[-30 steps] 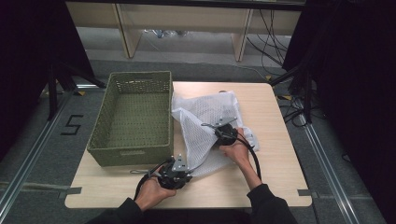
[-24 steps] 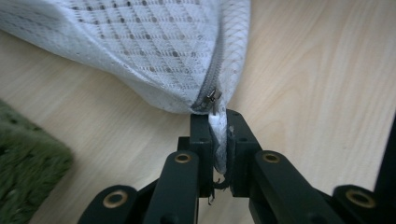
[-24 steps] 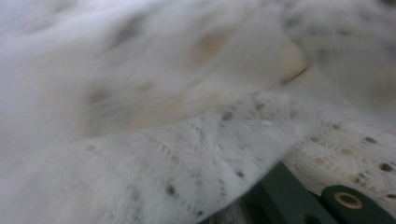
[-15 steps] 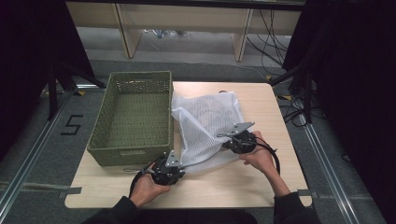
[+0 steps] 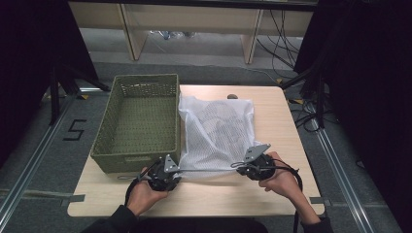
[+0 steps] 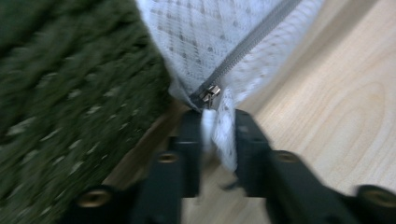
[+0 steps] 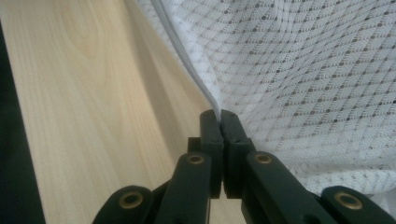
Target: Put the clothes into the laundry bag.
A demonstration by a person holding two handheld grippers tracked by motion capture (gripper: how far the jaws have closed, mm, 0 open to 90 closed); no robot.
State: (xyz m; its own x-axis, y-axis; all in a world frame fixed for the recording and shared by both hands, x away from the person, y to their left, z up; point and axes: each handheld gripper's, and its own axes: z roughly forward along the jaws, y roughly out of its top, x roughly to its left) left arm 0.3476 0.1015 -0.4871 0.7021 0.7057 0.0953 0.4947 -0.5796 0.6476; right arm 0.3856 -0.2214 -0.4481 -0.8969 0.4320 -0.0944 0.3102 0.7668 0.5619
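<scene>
A white mesh laundry bag (image 5: pixel 216 130) lies on the wooden table (image 5: pixel 282 126), its grey zippered edge stretched taut along the near side. My left gripper (image 5: pixel 171 170) grips the bag's left corner beside the zipper pull (image 6: pixel 210 94); the cloth (image 6: pixel 219 128) sits between its jaws. My right gripper (image 5: pixel 241 165) is shut on the bag's right corner, and its own view shows the mesh (image 7: pixel 299 70) and zipper seam (image 7: pixel 187 60) running into the tight jaws (image 7: pixel 219 113).
A green woven basket (image 5: pixel 138 124) stands empty at the table's left, touching the bag's left side and close to my left gripper. Bare wood lies right of the bag and along the near edge. Cables hang beyond the table's right side.
My right gripper has travelled from the bag's middle out to the near right corner, pulling the zippered edge straight and taut. The bag has flattened. My left gripper has barely shifted.
</scene>
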